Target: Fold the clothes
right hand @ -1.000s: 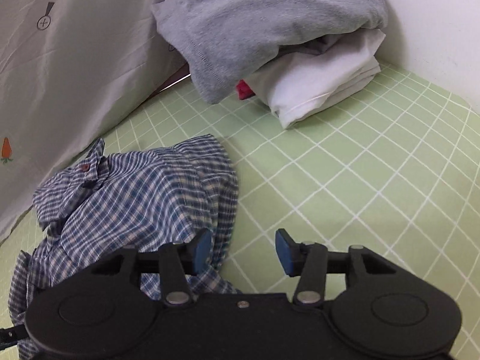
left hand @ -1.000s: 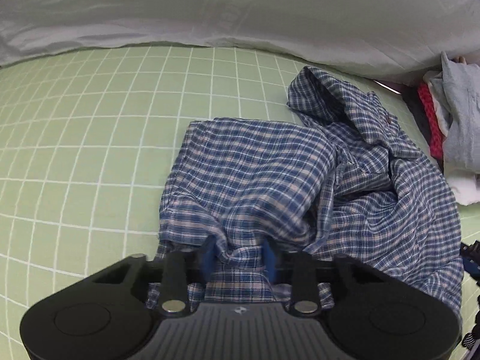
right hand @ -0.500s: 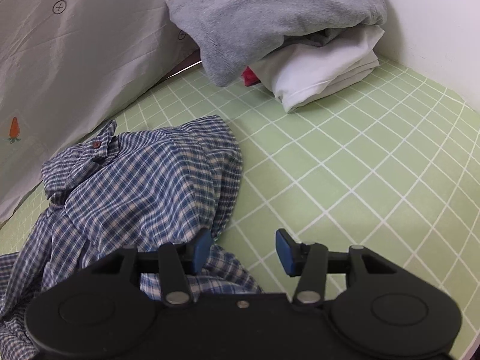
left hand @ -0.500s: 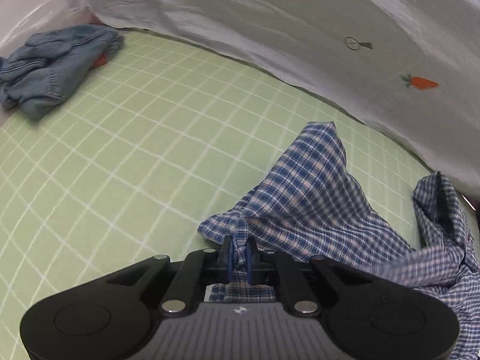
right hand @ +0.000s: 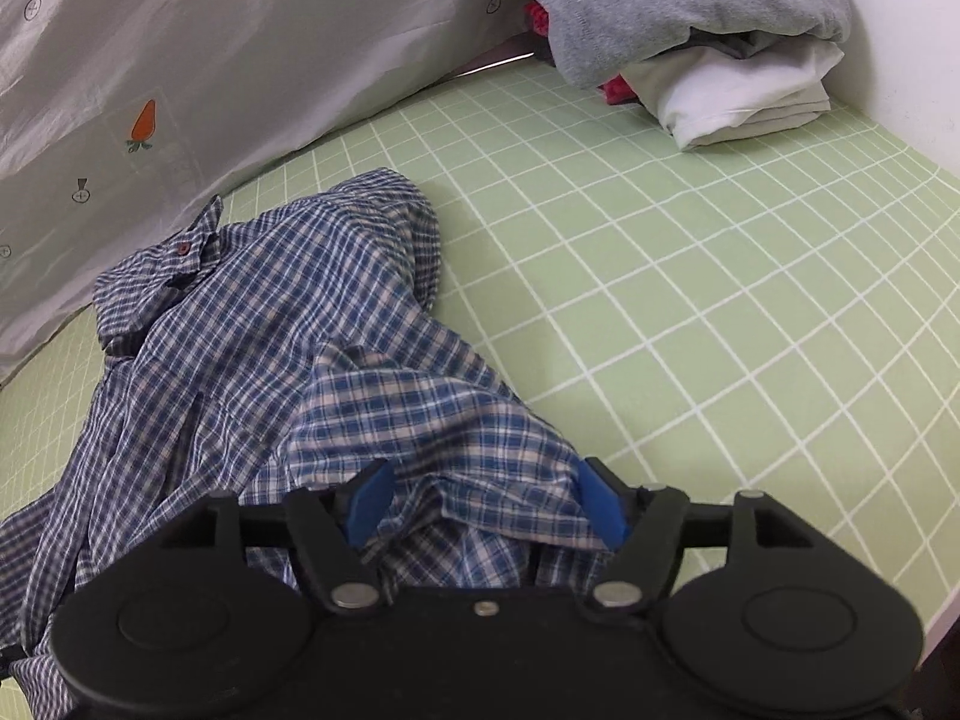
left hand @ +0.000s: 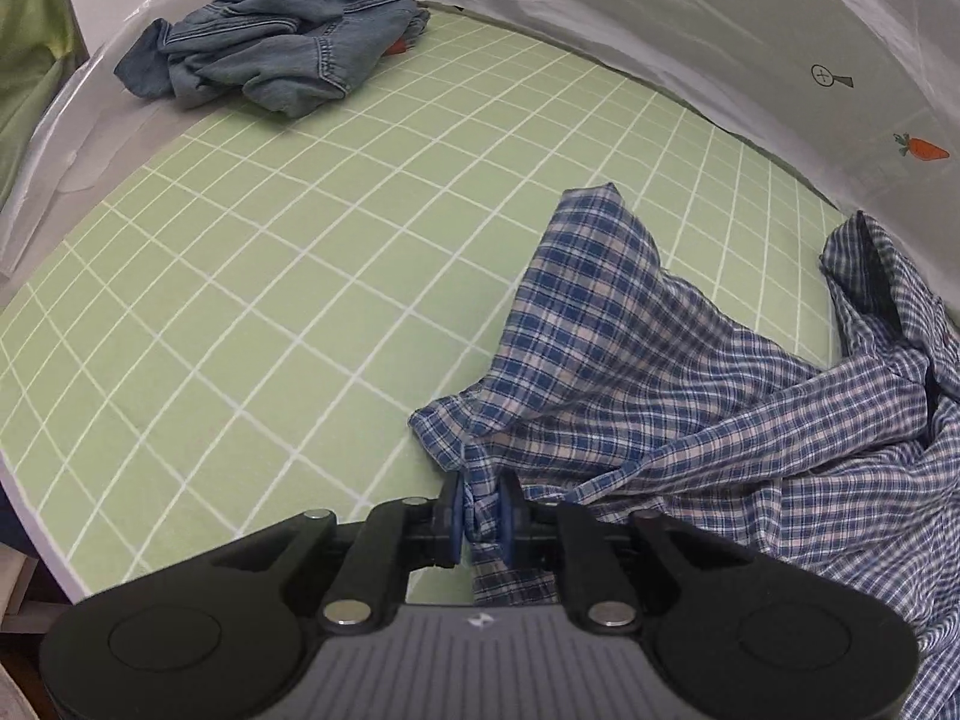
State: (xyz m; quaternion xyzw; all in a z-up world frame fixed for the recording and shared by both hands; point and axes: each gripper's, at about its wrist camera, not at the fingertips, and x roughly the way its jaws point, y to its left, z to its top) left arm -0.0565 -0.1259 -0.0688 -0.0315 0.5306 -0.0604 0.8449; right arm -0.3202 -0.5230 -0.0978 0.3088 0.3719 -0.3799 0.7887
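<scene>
A blue and white plaid shirt (left hand: 690, 396) lies crumpled on the green checked sheet (left hand: 270, 300). My left gripper (left hand: 480, 507) is shut on a bunched corner of the shirt near the sheet's front edge and holds it pulled out to the left. In the right wrist view the shirt (right hand: 270, 324) spreads from its collar at the back left to a fold that lies between the blue pads of my right gripper (right hand: 486, 501). The right jaws stand wide open around that fold.
A crumpled denim garment (left hand: 270, 54) lies at the far left of the sheet. A pile of grey and white clothes (right hand: 708, 42) sits at the back right by the wall. A white quilt with carrot prints (right hand: 210, 60) runs along the back.
My left gripper closed on the shirt corner and dragged it leftward, stretching the cloth. My right gripper moved left over the shirt, so a fold now lies between its open jaws.
</scene>
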